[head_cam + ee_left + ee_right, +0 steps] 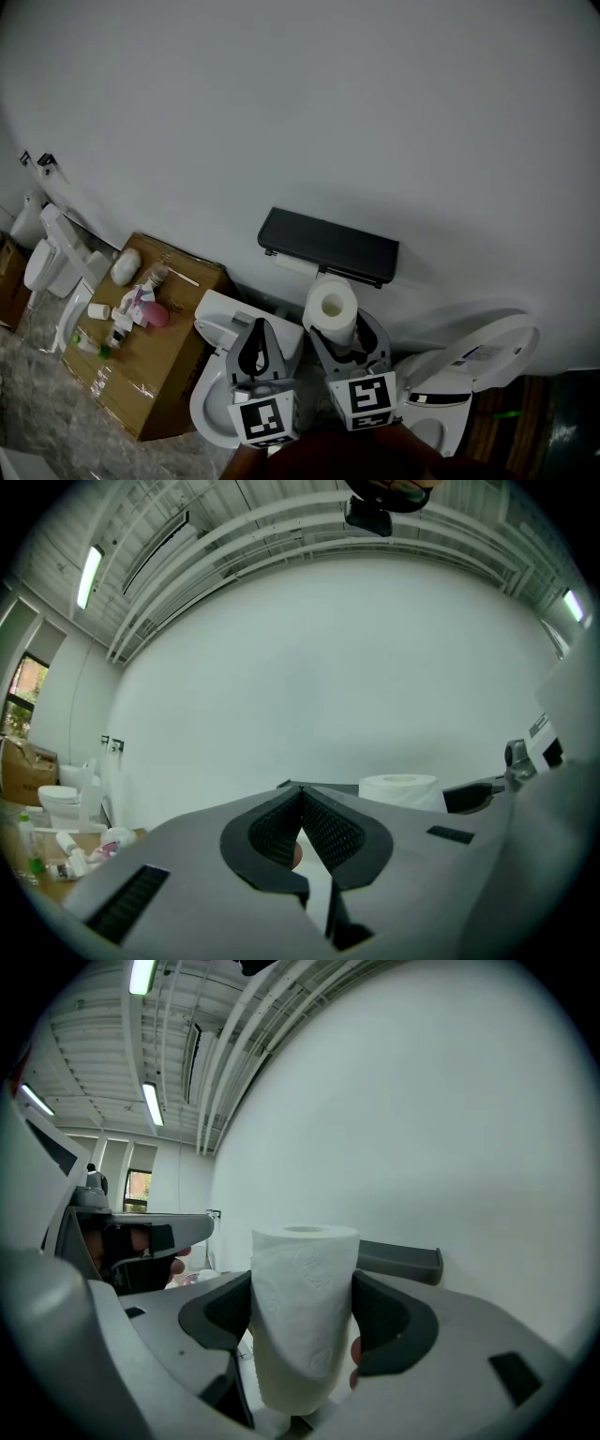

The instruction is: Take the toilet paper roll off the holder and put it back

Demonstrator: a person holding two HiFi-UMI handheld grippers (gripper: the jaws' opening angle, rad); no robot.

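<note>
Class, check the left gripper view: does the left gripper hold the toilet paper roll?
No, the left gripper has its jaws shut on nothing, and the toilet paper roll sits apart, beyond them to the right.

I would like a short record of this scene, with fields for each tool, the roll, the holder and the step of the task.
left tool: shut, nothing held
right tool: shut on the toilet paper roll
roll: upright, off the holder, in front of it
holder: black, on the wall
task step: roll is off, not yet put back
</note>
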